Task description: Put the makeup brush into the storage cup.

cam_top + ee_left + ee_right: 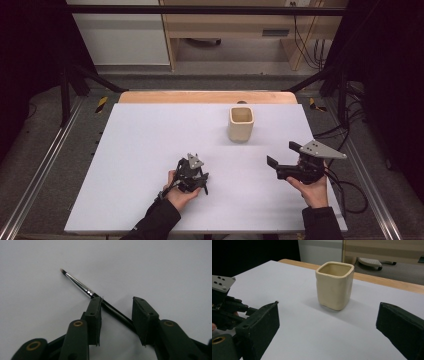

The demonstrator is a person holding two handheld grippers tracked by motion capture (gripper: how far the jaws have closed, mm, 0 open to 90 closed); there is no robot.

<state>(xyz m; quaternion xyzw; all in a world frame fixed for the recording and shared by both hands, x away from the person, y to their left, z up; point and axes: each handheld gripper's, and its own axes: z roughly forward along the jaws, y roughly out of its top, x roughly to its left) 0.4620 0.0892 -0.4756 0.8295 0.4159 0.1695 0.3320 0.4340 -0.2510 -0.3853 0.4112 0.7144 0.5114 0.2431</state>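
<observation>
A thin black-handled paintbrush [77, 283] with a silver ferrule lies flat on the white table [140, 145]. My left gripper [117, 300] points down over it, and the handle runs slantwise through the gap between the jaws. The pads stand apart and do not press on it. In the high view the left gripper [191, 177] is at the front middle of the table. My right gripper [283, 154] hovers at the front right with its jaws wide and nothing between them. It faces a cream square-sided cup [334, 285], which stands upright and empty at the back [241, 123].
A wooden strip [207, 96] borders the table's far edge. Black frame bars and cables [345, 135] run along the right side. Seen from the right gripper [328, 315], the left gripper [224, 307] is at the far left.
</observation>
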